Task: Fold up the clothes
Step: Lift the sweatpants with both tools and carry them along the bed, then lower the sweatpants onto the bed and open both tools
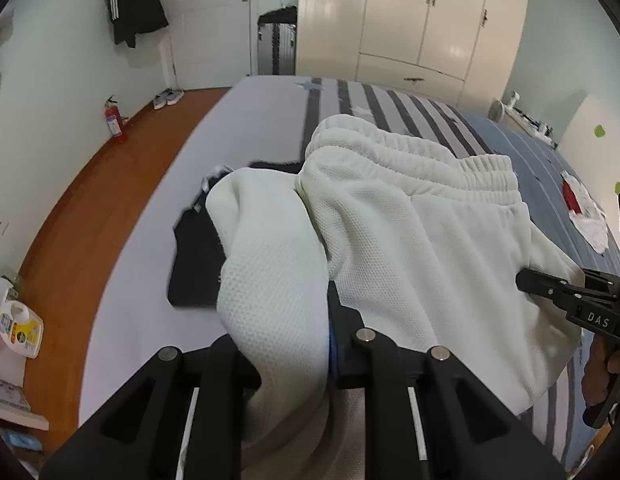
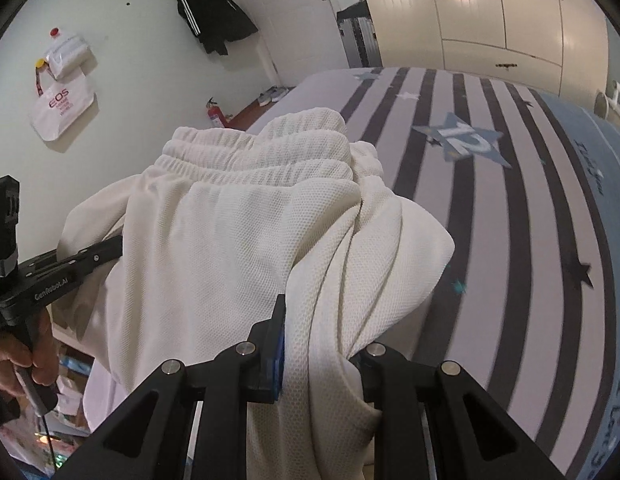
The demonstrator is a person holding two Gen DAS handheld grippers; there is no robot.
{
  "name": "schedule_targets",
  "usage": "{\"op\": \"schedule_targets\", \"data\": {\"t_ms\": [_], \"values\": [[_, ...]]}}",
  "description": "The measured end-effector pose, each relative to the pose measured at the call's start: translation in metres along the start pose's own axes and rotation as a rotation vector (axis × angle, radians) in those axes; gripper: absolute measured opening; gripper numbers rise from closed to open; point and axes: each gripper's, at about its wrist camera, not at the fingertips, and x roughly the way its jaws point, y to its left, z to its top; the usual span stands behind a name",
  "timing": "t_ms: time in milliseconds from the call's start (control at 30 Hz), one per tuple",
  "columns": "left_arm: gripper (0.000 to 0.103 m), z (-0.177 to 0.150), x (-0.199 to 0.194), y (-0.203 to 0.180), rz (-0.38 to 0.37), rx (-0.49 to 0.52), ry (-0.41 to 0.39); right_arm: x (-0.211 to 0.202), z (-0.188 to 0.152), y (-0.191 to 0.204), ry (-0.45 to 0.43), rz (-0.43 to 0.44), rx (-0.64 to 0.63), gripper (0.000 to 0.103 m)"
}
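The white shorts [image 1: 410,232] are held raised above the bed [image 1: 254,120], with the elastic waistband [image 1: 422,160] at the far end and the leg fabric draped toward the cameras. A bare strip of grey sheet is seen along the bed's left edge, bordered by the wooden floor [image 1: 110,184]. In the right wrist view, a wide striped area of the bed [image 2: 510,220] is left uncovered to the right of the shorts [image 2: 238,240].

One pair of white shorts is counted. One dark garment [image 1: 194,264] is laid flat on the bed beneath the hanging fabric. One red-and-white garment [image 1: 586,216] is seen near the bed's right side, well apart from the shorts. Two hand-held grippers are counted.

The left hand-held gripper [image 1: 326,344] is closed down to the thickness of the cloth, and a gathered fold of the shorts is pinched between its fingers. The right hand-held gripper [image 2: 318,344] is closed likewise on a bunched edge of the shorts. Each hand-held gripper is also visible at the margin of the other's view, its fingers in contact with the fabric.
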Motion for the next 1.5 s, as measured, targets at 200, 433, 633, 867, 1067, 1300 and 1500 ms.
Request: {"op": "schedule_targets", "data": {"t_ms": [200, 433, 633, 867, 1067, 1300, 1500], "values": [[0.015, 0.051, 0.036, 0.053, -0.022, 0.02, -0.047, 0.048, 0.064, 0.027, -0.031, -0.036, -0.008, 0.018], [0.015, 0.127, 0.09, 0.106, -0.054, 0.023, -0.066, 0.107, 0.147, 0.043, -0.103, -0.076, -0.019, 0.018], [0.015, 0.063, 0.188, 0.135, -0.041, -0.007, 0.184, 0.211, 0.108, 0.019, 0.128, -0.075, 0.071, 0.018], [0.037, 0.037, 0.206, 0.155, -0.044, -0.025, 0.201, 0.221, 0.071, -0.005, 0.132, -0.07, 0.115, 0.034], [0.057, 0.056, 0.168, 0.196, 0.055, -0.12, 0.088, 0.185, 0.065, -0.033, 0.084, -0.055, 0.135, 0.04], [0.057, 0.062, 0.136, 0.182, 0.0, -0.079, 0.043, 0.148, 0.081, -0.008, 0.022, -0.073, 0.065, 0.046], [0.057, 0.067, 0.152, 0.126, -0.166, 0.053, 0.06, 0.159, 0.109, 0.017, -0.016, 0.016, 0.027, 0.046]]}}
